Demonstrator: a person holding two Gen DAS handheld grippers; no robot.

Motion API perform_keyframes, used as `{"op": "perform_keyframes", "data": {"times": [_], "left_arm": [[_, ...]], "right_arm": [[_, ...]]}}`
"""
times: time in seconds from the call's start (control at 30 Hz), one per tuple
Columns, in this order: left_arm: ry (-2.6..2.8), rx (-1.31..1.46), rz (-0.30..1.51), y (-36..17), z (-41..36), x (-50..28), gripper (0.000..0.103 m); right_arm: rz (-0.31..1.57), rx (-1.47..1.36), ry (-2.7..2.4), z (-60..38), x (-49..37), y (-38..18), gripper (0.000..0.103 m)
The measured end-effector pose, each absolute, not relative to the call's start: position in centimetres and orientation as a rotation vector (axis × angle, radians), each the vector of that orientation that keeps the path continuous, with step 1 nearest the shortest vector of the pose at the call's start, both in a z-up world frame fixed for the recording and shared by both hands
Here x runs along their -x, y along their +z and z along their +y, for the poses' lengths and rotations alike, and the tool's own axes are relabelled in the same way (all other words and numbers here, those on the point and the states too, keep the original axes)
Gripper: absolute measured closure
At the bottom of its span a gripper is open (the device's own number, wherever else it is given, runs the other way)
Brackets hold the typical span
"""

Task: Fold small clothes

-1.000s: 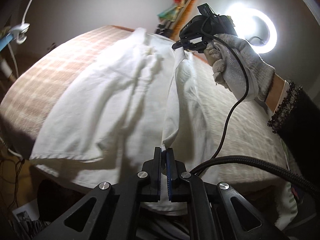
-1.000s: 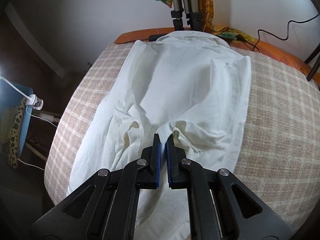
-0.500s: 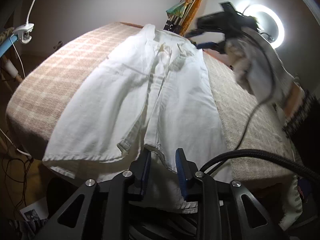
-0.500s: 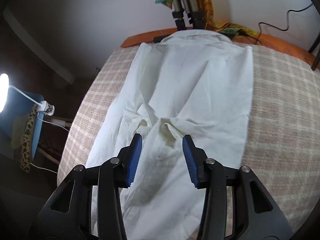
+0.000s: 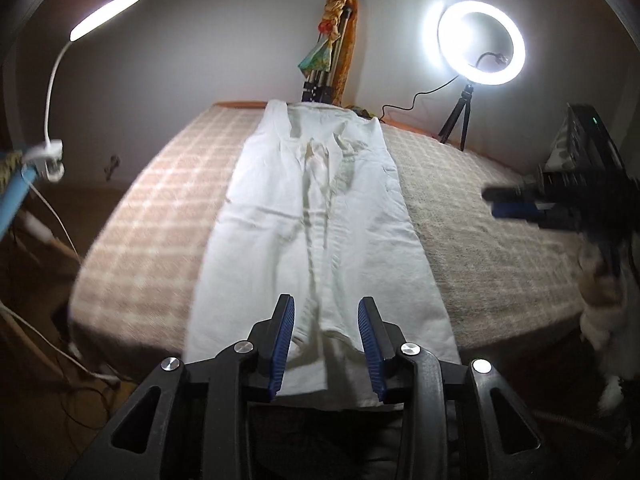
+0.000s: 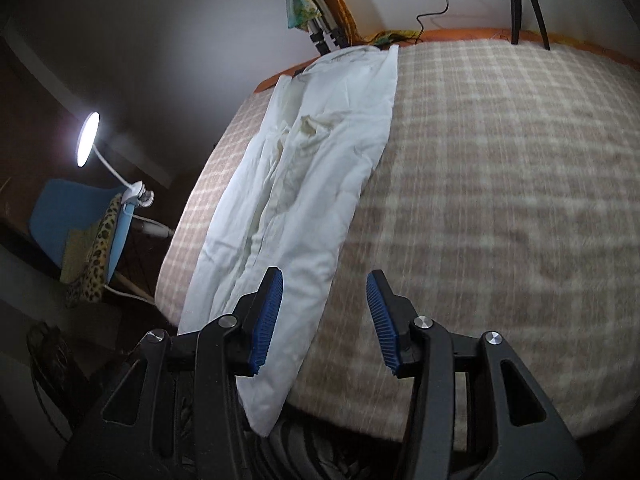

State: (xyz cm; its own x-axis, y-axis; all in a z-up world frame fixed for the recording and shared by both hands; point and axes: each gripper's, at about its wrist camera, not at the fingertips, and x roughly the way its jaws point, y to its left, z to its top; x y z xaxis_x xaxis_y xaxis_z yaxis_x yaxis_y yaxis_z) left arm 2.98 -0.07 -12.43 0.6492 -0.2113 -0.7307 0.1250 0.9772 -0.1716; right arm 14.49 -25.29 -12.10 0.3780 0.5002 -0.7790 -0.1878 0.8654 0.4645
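Note:
A white garment (image 5: 320, 236) lies lengthwise on the checked table (image 5: 152, 216), both sides folded in toward its middle, its near hem hanging over the front edge. My left gripper (image 5: 326, 344) is open and empty just above the near hem. My right gripper (image 6: 324, 320) is open and empty over the table's front edge, to the right of the garment (image 6: 304, 184). It shows blurred at the right of the left wrist view (image 5: 532, 204).
A ring light on a tripod (image 5: 480, 44) and a tripod draped with coloured cloth (image 5: 324, 64) stand at the table's (image 6: 500, 184) far edge. A clip lamp (image 5: 44, 156) and a blue chair (image 6: 80, 216) are to the left.
Both grippers were shut on the garment's folded-over side, then opened and let it drop flat. Both have pulled back toward the near edge, the right one swinging away to the right.

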Motion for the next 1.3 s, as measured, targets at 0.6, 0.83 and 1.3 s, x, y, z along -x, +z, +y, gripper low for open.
{"op": "perform_keyframes", "data": {"times": [0.6, 0.83, 1.3], "left_arm": [[-0.216, 0.067, 1.052, -15.8, 6.3, -7.9, 0.056], [-0.176, -0.009, 1.071, -16.8, 6.1, -8.2, 0.055], [-0.3, 0.24, 1.241, -20.6, 9.3, -10.0, 0.05]], "right_arm": [[1.311, -0.33, 0.558, -18.8, -9.5, -20.6, 0.094], [1.313, -0.317, 0.55, -20.0, -8.2, -20.3, 0.095], [1.25, -0.497, 0.685, -22.2, -7.8, -20.6, 0.067]]}}
